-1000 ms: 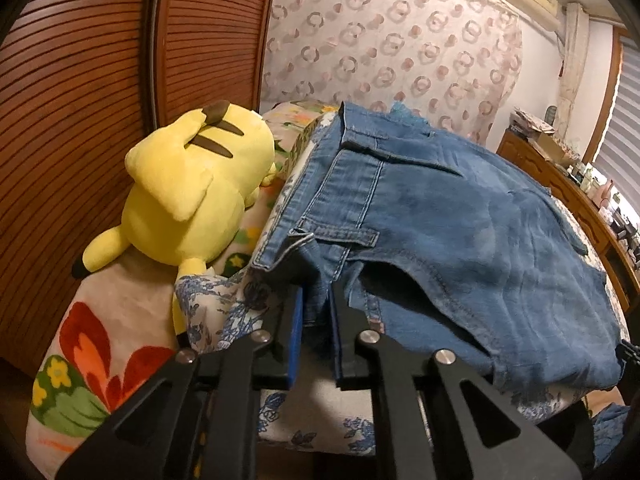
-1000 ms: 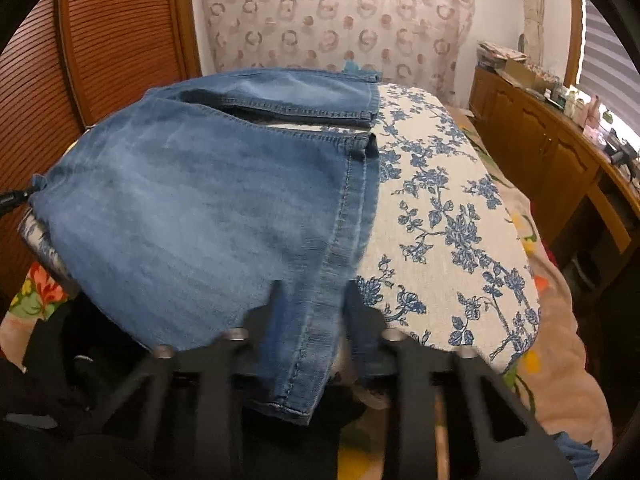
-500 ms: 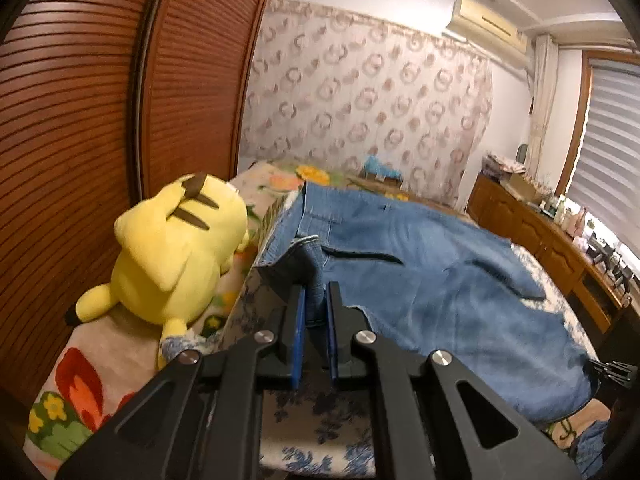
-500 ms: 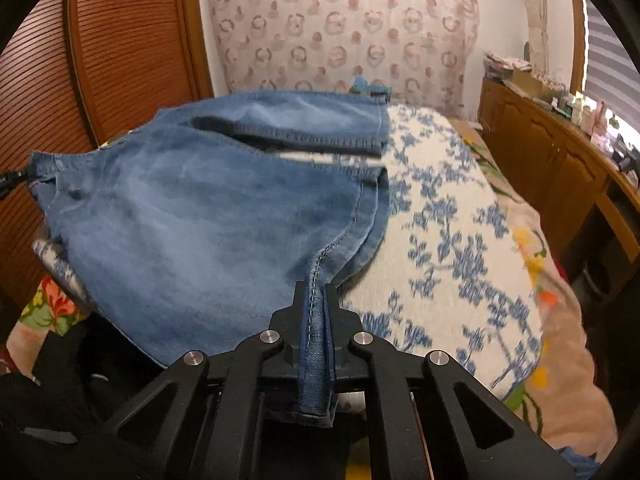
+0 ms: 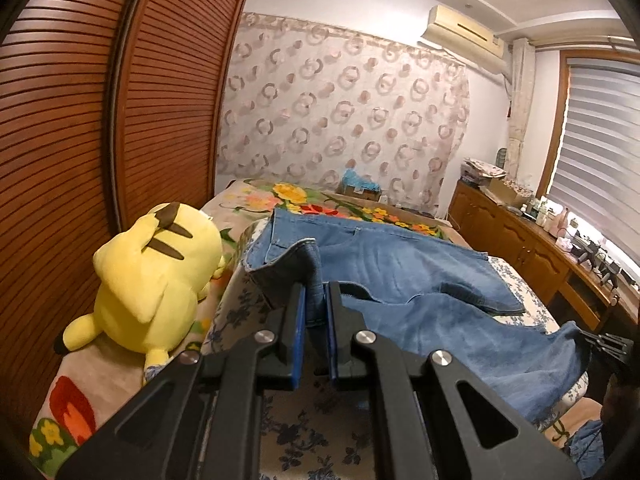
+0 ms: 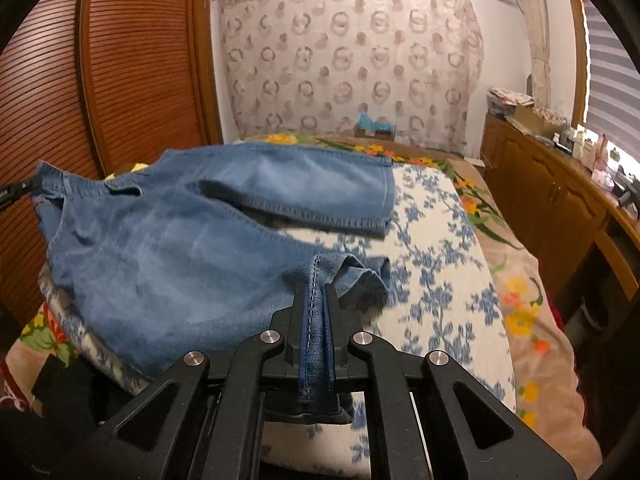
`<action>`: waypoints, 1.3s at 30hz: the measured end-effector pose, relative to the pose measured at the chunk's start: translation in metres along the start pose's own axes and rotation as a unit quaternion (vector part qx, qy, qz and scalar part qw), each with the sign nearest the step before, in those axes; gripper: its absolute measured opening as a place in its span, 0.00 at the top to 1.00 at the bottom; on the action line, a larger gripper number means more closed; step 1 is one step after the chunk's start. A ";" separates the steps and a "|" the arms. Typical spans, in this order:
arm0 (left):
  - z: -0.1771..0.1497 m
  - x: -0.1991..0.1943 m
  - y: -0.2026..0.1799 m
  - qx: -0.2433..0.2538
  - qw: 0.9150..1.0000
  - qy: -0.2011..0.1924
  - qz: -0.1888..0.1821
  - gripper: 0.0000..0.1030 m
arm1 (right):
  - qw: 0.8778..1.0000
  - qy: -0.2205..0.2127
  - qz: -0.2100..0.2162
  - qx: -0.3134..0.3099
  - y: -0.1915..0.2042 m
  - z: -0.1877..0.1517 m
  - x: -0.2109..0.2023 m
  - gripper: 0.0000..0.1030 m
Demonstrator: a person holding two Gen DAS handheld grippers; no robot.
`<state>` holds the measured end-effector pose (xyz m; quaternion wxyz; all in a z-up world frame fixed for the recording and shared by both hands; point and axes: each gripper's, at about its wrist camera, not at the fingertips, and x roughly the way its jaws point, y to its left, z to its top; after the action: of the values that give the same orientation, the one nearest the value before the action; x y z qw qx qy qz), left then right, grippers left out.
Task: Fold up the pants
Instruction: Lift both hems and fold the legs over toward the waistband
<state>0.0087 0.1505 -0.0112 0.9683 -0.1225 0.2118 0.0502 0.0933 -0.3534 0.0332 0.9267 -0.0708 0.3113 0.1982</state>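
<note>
Blue denim pants lie spread across a bed cover with blue flowers. My left gripper is shut on the waistband corner, which stands lifted off the bed. My right gripper is shut on the hem of the near leg, its stitched seam running between the pads. The far leg still rests flat on the cover. At the right edge of the left wrist view the right gripper pinches the hem; the left gripper shows at the left edge of the right wrist view.
A yellow plush toy lies on the bed left of the pants, against the slatted wooden doors. A wooden sideboard with clutter runs along the right. A curtain and a small blue box stand behind the bed.
The right gripper has closed on the near leg's hem. Both grippers have risen, lifting the waistband corner and the hem off the bed; the views now tilt up toward the room.
</note>
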 end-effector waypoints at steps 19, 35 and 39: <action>0.054 0.056 -0.009 0.012 1.000 -0.012 -0.003 0.95 | 0.999 -0.003 0.004 -0.033 -0.022 0.073 0.059 0.96; 0.123 0.157 -0.003 0.026 0.999 -0.020 0.027 0.95 | 0.999 -0.031 -0.015 -0.029 -0.064 0.133 0.086 0.97; 0.138 0.183 -0.004 0.035 0.998 -0.019 0.037 0.95 | 0.998 -0.035 -0.027 -0.040 -0.071 0.153 0.101 0.97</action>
<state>0.2305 0.1910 0.0339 0.9733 -0.0792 0.1995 0.0811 0.2801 -0.3468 0.0945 0.9385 -0.1090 0.2685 0.1877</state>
